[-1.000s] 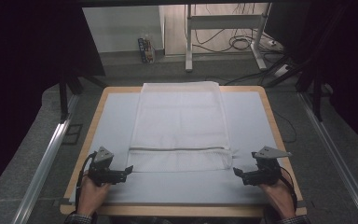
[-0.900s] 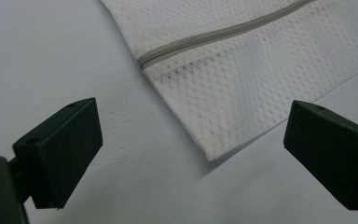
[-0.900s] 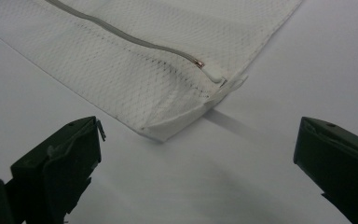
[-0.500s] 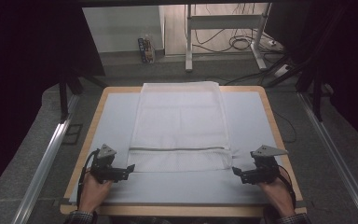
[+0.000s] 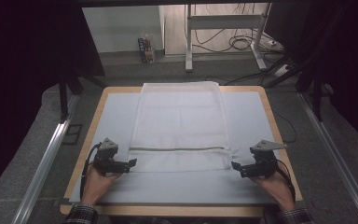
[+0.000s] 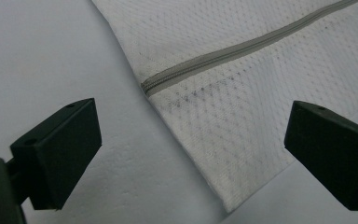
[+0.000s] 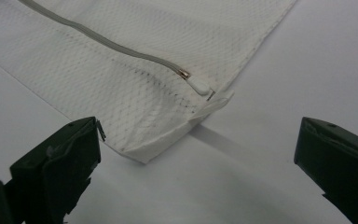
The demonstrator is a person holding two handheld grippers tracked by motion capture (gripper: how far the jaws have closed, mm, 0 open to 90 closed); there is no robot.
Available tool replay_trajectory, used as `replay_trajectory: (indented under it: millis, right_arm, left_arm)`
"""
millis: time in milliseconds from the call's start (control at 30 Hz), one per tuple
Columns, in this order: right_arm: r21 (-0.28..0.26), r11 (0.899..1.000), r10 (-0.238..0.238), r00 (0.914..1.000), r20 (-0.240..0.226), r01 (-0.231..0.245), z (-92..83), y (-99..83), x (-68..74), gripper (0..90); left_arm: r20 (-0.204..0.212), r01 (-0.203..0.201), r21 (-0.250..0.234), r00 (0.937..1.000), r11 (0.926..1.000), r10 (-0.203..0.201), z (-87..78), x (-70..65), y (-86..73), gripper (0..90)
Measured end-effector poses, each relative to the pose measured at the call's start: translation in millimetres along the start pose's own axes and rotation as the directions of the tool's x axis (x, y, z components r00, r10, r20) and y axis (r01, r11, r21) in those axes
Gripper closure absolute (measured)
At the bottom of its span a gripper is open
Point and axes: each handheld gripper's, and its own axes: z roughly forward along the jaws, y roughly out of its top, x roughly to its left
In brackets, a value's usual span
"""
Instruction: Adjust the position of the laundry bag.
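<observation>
A white mesh laundry bag (image 5: 179,123) lies flat down the middle of the pale table mat (image 5: 116,109), with a grey zipper (image 5: 179,149) running across near its front end. My left gripper (image 5: 131,163) is open just beside the bag's front left corner (image 6: 233,196), jaws wide on either side of it. My right gripper (image 5: 234,165) is open by the front right corner (image 7: 144,156), where the zipper pull (image 7: 198,85) rests and the mesh edge curls up slightly. Neither gripper holds anything.
The mat sits on a wooden-edged table (image 5: 279,135). Metal rails (image 5: 46,158) run along both sides on the grey floor. Behind the table stand a white frame's legs (image 5: 189,42) and loose cables (image 5: 247,44).
Both grippers have edged inward toward the bag's front corners. The bag has not moved.
</observation>
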Motion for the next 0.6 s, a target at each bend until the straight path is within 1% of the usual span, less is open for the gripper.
replay_trajectory:
  millis: [167, 233, 300, 333, 400, 433, 467, 600]
  right_arm:
    - [0.013, 1.0, -0.003, 0.9999, 0.013, 0.002, 2.4, 3.2, -1.7, 1.4]
    - [0.013, 1.0, -0.009, 0.9998, 0.018, 0.009, 3.0, 4.8, -1.7, 2.7]
    - [0.019, 1.0, -0.021, 0.9994, 0.029, 0.02, 4.0, 6.4, -1.9, 4.0]
    - [0.022, 1.0, -0.018, 0.9994, 0.03, 0.017, 4.7, 7.2, -1.8, 4.3]
    - [0.034, 0.999, -0.016, 0.9994, 0.03, 0.015, 6.6, 8.7, -2.8, 4.6]
    - [0.047, 0.999, -0.009, 0.9997, 0.024, 0.008, 9.4, 10.0, -3.5, 4.5]
    - [0.047, 0.999, -0.009, 0.9997, 0.024, 0.008, 9.4, 10.0, -3.5, 4.5]
    - [0.058, 0.998, 0.001, 0.9996, 0.029, -0.002, 15.0, 13.2, -6.1, 3.7]
  left_arm:
    - [-0.001, -0.009, 0.005, 1.0, 0.9999, 0.009, 3.2, 0.8, 3.4, 5.9]
    - [-0.012, -0.02, 0.016, 0.9997, 0.9997, 0.02, 5.7, 1.3, 5.4, 5.9]
    - [-0.003, -0.022, 0.011, 0.9997, 0.9997, 0.022, 8.0, 2.7, 7.5, 5.4]
    - [-0.001, -0.018, 0.012, 0.9998, 0.9998, 0.018, 9.1, 3.5, 8.9, 5.0]
    - [-0.003, -0.026, 0.004, 0.9997, 0.9997, 0.026, 10.7, 4.8, 11.7, 4.4]
    - [-0.004, -0.036, 0.001, 0.9993, 0.9993, 0.036, 12.1, 5.9, 14.4, 4.9]
    - [-0.004, -0.036, 0.001, 0.9993, 0.9993, 0.036, 12.1, 5.9, 14.4, 5.9]
    - [-0.013, -0.06, 0.013, 0.9981, 0.9981, 0.06, 17.6, 7.2, 19.0, 7.6]
